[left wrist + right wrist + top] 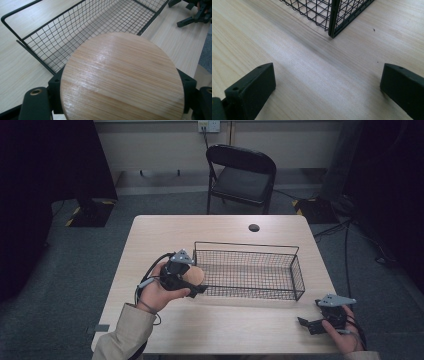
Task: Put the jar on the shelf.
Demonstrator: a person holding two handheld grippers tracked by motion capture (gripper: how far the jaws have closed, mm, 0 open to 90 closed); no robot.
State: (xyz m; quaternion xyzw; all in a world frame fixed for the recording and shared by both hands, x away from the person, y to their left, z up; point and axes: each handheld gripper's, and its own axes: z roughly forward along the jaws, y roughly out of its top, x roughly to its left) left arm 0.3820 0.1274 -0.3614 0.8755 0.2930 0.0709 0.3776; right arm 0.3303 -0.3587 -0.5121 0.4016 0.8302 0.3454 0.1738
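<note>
A round wooden disc [196, 275] is held just above the table at the left end of a black wire basket [245, 245]. My left gripper [192, 282] is shut on it, one jaw on each side of its edge. In the left gripper view the disc [122, 80] covers most of the foreground between the jaws of my left gripper [122, 100], and the basket [35, 56] lies behind it with nothing inside. My right gripper [310, 314] rests open on the table at the front right. Bare wood lies between the jaws of the right gripper [327, 85], near the basket's corner [333, 20].
The light wooden table [225, 330] carries a small black round spot [254, 227] near its far edge. A black folding chair [242, 172] stands behind the table. The right gripper [195, 15] appears at the top right of the left gripper view.
</note>
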